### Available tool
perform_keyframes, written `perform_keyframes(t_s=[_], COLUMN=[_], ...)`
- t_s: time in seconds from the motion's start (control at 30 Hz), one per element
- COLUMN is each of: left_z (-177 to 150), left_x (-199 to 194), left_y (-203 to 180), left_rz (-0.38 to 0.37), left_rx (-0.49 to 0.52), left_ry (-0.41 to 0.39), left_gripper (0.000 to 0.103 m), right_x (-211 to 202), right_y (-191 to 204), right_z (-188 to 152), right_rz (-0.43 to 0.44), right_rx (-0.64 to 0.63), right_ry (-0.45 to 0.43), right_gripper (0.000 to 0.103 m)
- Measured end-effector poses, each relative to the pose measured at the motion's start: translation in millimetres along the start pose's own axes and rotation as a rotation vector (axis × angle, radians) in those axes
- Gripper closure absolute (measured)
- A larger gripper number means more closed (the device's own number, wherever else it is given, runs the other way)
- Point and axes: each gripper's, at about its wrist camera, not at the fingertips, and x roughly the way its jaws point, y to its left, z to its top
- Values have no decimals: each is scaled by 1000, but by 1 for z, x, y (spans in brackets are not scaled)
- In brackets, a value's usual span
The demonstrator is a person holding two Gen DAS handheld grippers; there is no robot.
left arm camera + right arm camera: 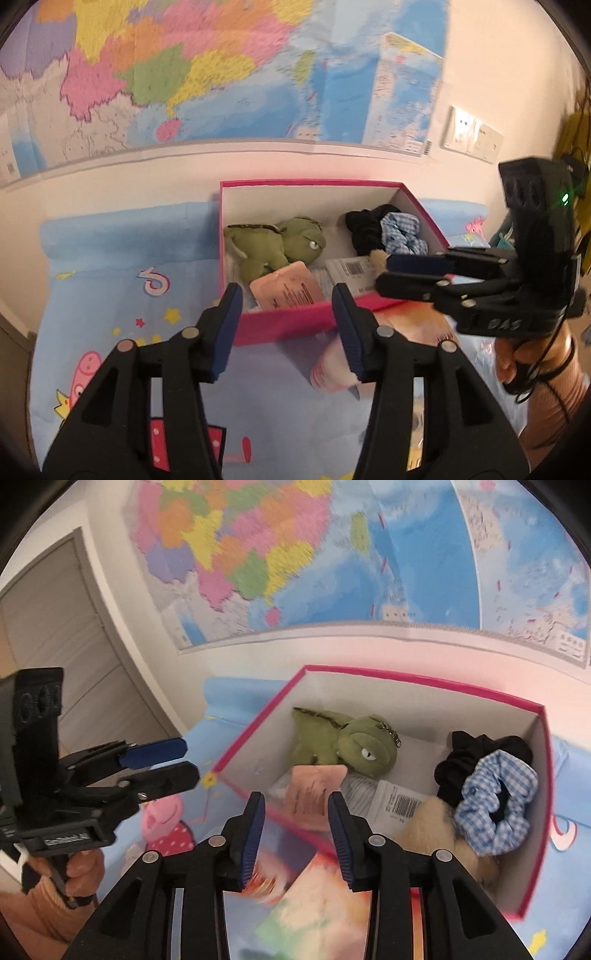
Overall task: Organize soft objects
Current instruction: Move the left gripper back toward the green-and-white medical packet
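Note:
A pink-rimmed box [291,325] stands on the blue cartoon sheet. Inside lie a green plush toy [280,243], a black scrunchie [364,229], a blue checked scrunchie [404,232], a pink packet [288,291] and a white barcoded packet [351,269]. My left gripper [288,314] is open over the box's near wall, with nothing between its pads. My right gripper [297,834] is open too, above the box's near edge [280,816]; a blurred colourful packet [306,890] lies below it outside the box. A beige fluffy item [432,827] sits by the checked scrunchie [495,805].
A large map [221,74] covers the wall behind the box, with a wall socket [472,134] to its right. A grey door [62,627] stands at the left. The blue sheet [122,280] spreads to the left of the box. A hand [517,365] holds the right gripper.

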Motion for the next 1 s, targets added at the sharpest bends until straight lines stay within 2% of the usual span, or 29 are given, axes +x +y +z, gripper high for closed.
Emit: perform_keyframes(t_s=[0.27,0.43,0.73,1.0], left_z=[-30,-53,-93,-112], left_x=[-19,-18,-6,16], left_y=[-24,-37,-46,-62], left_rz=[-25,-41,-104,-163], left_rx=[37,65,43,73], left_ry=[5,46,156,250], left_gripper=[50,50,50,50], right_x=[-47,-57,-54,-50], right_y=[19,19,-5,-21], right_z=[-36,-66,-127,-167], right_rz=[48,58,65,62], right_rx=[-53,-32,97,227], right_ry=[-25,10,134,205], right_gripper=[51,49,48,48])
